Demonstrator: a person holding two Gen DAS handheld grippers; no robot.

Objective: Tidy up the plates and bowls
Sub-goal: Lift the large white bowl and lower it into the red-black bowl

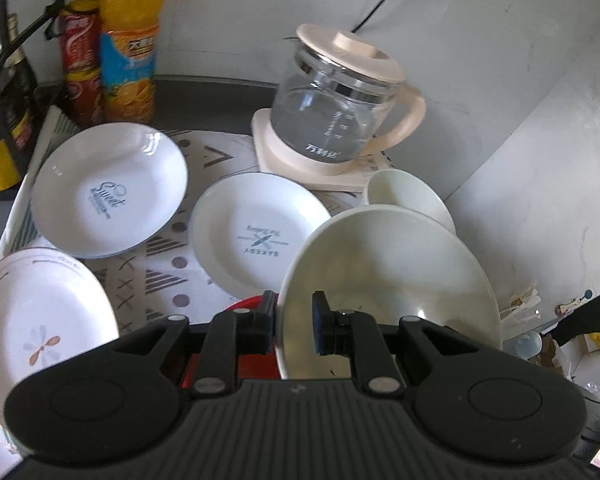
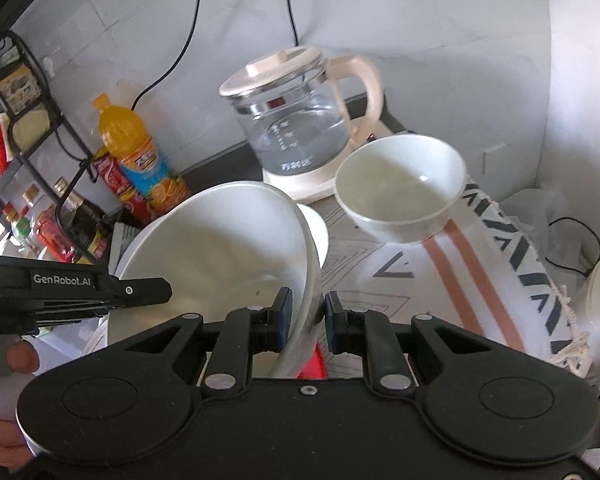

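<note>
Patterned cloth on a dark counter against a pale wall, and we sweep from the left. Back in the corner stand an orange juice bottle and some red cans. On the cloth are three plates, all flat and apart: the flower plate nearest, the "Sweet" plate behind it and the "Bakery" plate in the middle.

Now the action: the large bowl is tipped up on edge over something red, its mouth facing the left wrist camera. The left gripper straddles its near rim, one finger outside the wall and one inside. The jaws are narrow, but whether they truly pinch I cannot tell.

The right gripper has the opposite side of that rim, its fingers closed in on the wall from both sides. It looks like a real pinch.

Further right, the small bowl sits upright with its mouth up, just in front of the single glass kettle. That makes two bowls. A second rim may be nested under the large one, but it is too unclear to count.

Here's the hinge of it. The small bowl lies ahead and to the right of the right gripper, well clear of the plates, so the right hand is the nearer one. My read is that the large bowl has to be levelled before the two bowls can be stacked.
</note>
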